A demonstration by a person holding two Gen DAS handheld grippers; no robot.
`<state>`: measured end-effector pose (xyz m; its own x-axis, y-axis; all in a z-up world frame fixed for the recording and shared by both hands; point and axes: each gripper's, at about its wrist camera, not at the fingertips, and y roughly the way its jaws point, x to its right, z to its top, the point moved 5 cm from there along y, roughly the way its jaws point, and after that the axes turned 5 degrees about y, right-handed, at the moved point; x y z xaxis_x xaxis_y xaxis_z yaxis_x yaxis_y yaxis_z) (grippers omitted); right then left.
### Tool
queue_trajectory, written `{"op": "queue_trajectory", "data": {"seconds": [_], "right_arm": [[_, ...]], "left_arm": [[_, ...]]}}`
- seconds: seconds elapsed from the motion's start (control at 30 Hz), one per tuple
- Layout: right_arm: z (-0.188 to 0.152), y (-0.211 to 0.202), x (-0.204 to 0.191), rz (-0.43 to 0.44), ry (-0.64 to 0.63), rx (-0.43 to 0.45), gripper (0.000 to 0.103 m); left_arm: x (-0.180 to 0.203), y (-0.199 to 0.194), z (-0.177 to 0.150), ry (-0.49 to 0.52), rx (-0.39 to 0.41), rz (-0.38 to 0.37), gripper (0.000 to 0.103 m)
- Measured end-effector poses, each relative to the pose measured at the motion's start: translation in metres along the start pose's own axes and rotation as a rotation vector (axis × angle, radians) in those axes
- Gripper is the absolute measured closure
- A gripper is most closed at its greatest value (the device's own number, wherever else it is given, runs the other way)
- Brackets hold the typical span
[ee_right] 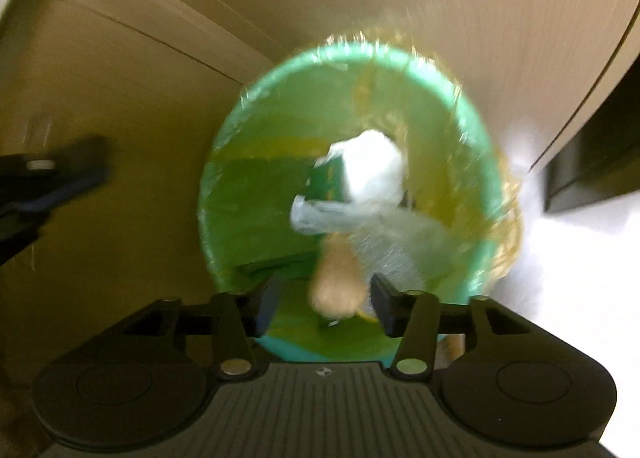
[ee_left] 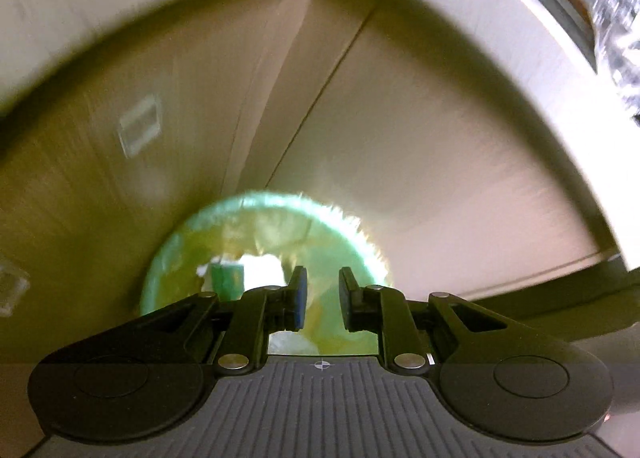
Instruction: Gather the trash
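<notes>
Trash [ee_right: 360, 186] lies inside the green bin [ee_right: 224, 194]: white crumpled paper, a clear wrapper, a tan scrap. It looks light, soft and crushable; pinch a fold. Above the bin, right gripper [ee_right: 322, 300] and left gripper [ee_left: 322, 300] hang spread, empty.

Bin [ee_right: 248, 194] mouth open — trash [ee_right: 360, 178] piled inside.

The left gripper [ee_left: 322, 298] and right gripper [ee_right: 325, 304] look alike: matte black linkage arms hinged on round silver rivets, two broad black discs at the base, and between them a grey ribbed plate with a small crosshair mark (white, at its front edge). The fingers [ee_left: 298, 298] carry blue pads on their inner faces.
</notes>
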<state>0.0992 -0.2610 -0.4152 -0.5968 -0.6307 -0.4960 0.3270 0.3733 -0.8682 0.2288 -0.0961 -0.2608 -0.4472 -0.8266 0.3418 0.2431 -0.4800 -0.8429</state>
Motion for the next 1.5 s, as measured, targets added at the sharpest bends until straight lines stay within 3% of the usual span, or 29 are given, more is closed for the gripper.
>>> {"op": "queue_trajectory", "data": {"seconds": [0.2,0.37,0.47,0.6,0.7,0.83,0.97,1.13,1.27,1.5], "right_arm": [[0.007,-0.021,0.003,-0.028,0.03,0.052,0.05],[0.011,-0.08,-0.015,-0.041,-0.045,0.158,0.05],[0.014,-0.121,-0.041,-0.027,-0.136,0.241,0.05],[0.012,-0.187,-0.096,0.038,-0.308,0.402,0.049],[-0.001,-0.234,-0.139,0.092,-0.464,0.56,0.033],[-0.026,-0.284,-0.168,0.169,-0.59,0.756,0.013],[-0.038,-0.299,-0.172,0.175,-0.654,0.749,0.012],[-0.056,-0.29,-0.157,0.147,-0.702,0.718,0.012],[-0.071,-0.287,-0.147,0.129,-0.754,0.748,0.012],[-0.062,-0.288,-0.131,0.121,-0.722,0.743,0.012]], "left_arm": [[0.004,-0.022,0.01,-0.022,0.052,-0.026,0.083],[0.009,-0.062,0.018,-0.04,0.137,-0.049,0.083],[0.013,-0.098,0.023,-0.016,0.226,-0.015,0.083],[0.023,-0.16,0.02,0.074,0.389,0.088,0.083],[0.033,-0.2,0.006,0.12,0.51,0.18,0.083],[0.05,-0.235,-0.016,0.116,0.595,0.262,0.083],[0.077,-0.25,-0.035,0.095,0.65,0.274,0.086],[0.104,-0.242,-0.055,0.127,0.619,0.432,0.086],[0.116,-0.235,-0.067,0.139,0.597,0.4,0.087],[0.128,-0.225,-0.068,0.151,0.563,0.402,0.087]]}}
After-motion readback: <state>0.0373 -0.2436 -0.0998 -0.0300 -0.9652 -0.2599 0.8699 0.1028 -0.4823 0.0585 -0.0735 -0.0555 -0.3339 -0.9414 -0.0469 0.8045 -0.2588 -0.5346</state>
